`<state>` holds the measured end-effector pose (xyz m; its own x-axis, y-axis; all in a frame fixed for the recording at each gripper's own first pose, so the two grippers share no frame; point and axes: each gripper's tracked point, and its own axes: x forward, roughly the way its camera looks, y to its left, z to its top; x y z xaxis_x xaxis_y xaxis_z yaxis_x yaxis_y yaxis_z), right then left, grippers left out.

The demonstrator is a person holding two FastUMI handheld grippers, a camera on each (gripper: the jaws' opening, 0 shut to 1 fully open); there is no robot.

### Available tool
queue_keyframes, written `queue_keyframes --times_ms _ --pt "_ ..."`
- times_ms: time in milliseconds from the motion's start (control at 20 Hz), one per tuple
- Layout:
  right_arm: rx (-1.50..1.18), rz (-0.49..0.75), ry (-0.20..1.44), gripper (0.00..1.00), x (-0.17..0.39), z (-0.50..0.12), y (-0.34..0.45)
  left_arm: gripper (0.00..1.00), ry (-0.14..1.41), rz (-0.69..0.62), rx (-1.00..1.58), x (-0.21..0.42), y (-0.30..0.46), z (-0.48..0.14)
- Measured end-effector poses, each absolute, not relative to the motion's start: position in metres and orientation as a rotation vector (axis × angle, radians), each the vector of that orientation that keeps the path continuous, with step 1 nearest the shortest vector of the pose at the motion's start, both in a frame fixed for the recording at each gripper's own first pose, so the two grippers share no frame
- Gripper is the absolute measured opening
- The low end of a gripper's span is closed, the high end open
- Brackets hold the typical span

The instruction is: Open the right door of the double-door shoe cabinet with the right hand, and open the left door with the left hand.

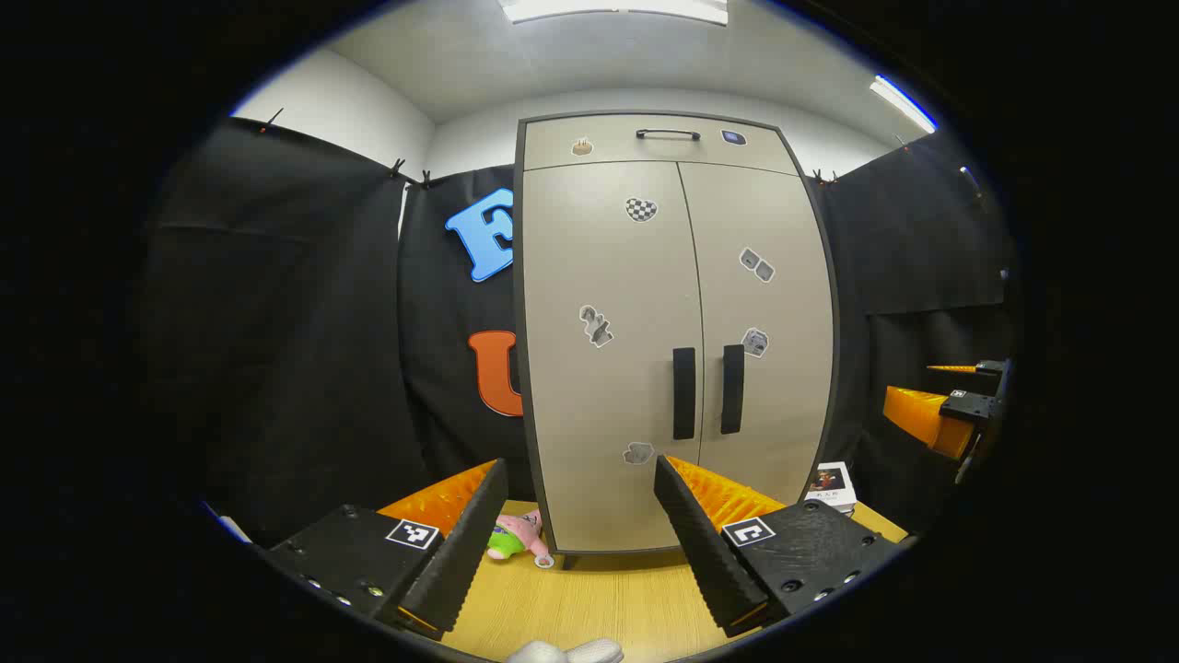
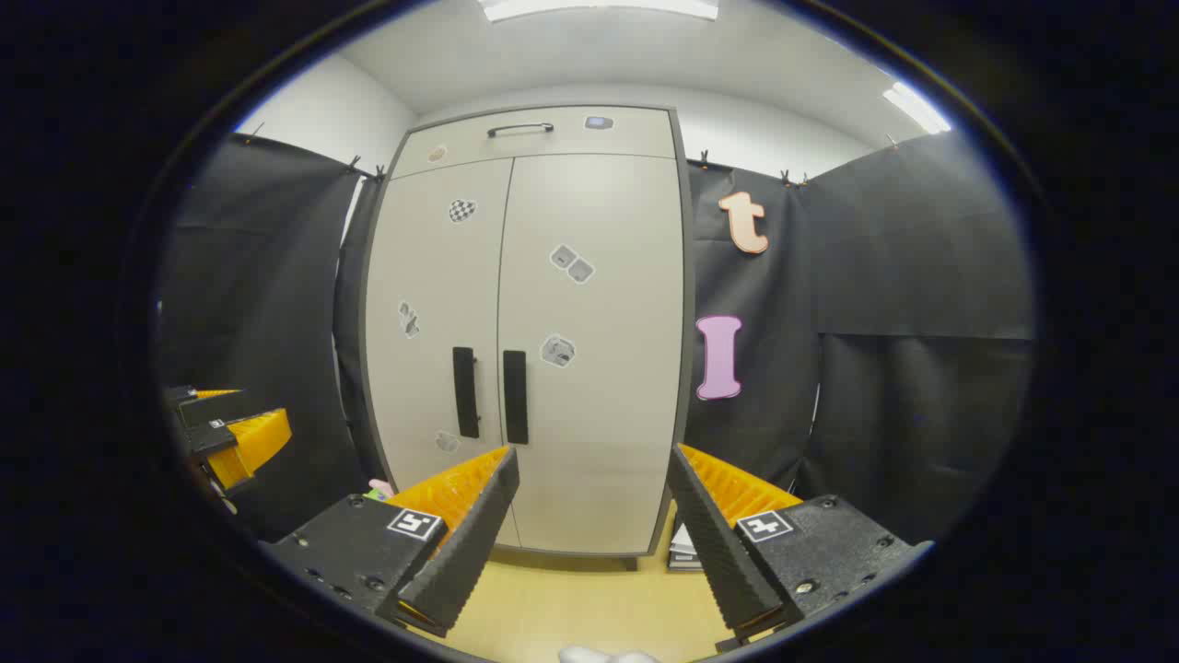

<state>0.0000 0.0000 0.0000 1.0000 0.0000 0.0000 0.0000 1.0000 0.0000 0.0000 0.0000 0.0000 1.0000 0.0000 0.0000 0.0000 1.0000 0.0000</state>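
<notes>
Both views face the shoe cabinet [image 1: 677,341], seemingly near.

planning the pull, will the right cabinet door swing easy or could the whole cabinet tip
The right door looks like a rigid flat panel, so it probably swings stiffly as one piece. Its vertical handle should give firm purchase. The cabinet is tall on small feet, so pull gently.

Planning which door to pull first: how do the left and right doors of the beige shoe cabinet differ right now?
The left door carries a checkered heart sticker near its top; the right door does not. The left door's black bar handle sits on its right edge, the right door's on its left edge. Both are beige and shut.
</notes>
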Motion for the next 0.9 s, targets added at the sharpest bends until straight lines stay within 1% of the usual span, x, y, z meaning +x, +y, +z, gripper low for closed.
queue_keyframes --times_ms 600,900 --pt "-0.006 0.001 0.002 1.0 0.007 -0.002 0.003 0.96 0.004 0.01 0.005 0.002 0.003 -0.001" --pt "-0.012 -0.01 0.008 1.0 0.022 -0.004 0.004 0.96 0.007 0.009 0.002 0.002 0.004 -0.002"
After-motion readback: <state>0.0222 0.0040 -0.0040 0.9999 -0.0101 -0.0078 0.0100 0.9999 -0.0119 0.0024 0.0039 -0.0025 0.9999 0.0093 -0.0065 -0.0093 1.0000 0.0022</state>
